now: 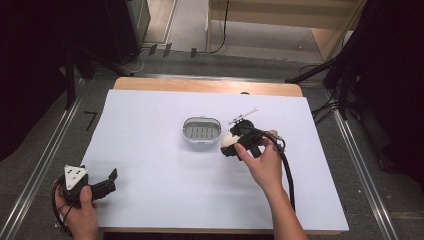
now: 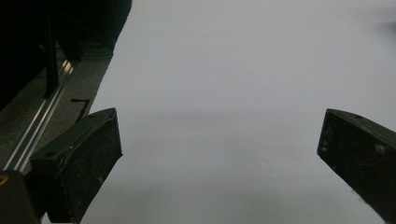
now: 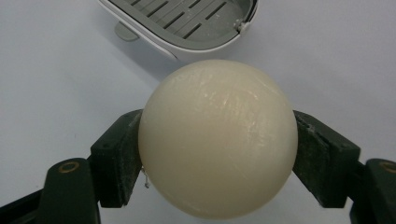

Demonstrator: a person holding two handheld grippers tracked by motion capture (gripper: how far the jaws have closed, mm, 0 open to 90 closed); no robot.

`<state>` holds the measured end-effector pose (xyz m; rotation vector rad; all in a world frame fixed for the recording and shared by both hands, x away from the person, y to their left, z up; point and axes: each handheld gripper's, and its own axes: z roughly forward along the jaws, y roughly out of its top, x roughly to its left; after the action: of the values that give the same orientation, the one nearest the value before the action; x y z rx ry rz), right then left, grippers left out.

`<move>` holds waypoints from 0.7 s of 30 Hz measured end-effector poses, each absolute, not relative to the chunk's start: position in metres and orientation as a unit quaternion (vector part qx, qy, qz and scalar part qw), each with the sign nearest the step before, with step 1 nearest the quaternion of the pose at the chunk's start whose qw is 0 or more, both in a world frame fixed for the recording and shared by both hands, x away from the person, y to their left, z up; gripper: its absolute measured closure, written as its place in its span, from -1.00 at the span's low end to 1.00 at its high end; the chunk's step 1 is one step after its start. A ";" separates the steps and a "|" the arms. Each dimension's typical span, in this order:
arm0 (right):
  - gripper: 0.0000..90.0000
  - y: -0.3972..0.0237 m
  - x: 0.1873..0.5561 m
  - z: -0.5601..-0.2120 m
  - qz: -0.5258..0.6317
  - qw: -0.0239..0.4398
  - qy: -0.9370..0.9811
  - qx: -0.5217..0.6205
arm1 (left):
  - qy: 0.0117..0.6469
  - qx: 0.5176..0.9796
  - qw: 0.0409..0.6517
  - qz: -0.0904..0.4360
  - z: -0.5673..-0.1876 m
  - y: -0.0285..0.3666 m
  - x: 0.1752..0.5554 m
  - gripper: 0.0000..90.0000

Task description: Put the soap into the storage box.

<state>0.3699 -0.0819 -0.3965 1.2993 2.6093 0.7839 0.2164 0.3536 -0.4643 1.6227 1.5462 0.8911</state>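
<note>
A cream round soap (image 3: pixel 218 137) sits squeezed between the two black jaws of my right gripper (image 3: pixel 218 154). From above, that soap (image 1: pixel 229 140) and my right gripper (image 1: pixel 233 145) hang just right of a grey slotted soap dish (image 1: pixel 201 132) at the table's middle. The dish (image 3: pixel 187 23) lies just beyond the soap in the right gripper view. My left gripper (image 1: pixel 111 180) rests at the front left corner, jaws wide apart. In its own view, my left gripper (image 2: pixel 219 154) has only bare white surface between the fingers.
The white tabletop (image 1: pixel 150 150) spreads around the dish. A small white stick-like piece (image 1: pixel 243 116) lies behind the right gripper. Metal rails (image 1: pixel 40 160) and grey floor run along the table's left; stand legs and cables (image 1: pixel 340 95) crowd the far right.
</note>
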 end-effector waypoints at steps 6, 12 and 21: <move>-0.44 -0.071 0.373 -0.392 0.262 0.060 0.867 0.421 | 0.598 0.629 0.356 0.345 -0.464 0.353 0.216 -1.00; -0.44 -0.062 0.378 -0.389 0.262 0.061 0.870 0.413 | 0.598 0.631 0.355 0.344 -0.464 0.353 0.216 -1.00; -0.44 -0.054 0.384 -0.384 0.266 0.057 0.870 0.412 | 0.598 0.631 0.355 0.345 -0.464 0.353 0.216 -1.00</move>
<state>0.3845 -0.0539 -0.3844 1.2501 2.6365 0.8060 0.2165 0.3533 -0.4643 1.6303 1.5449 0.8916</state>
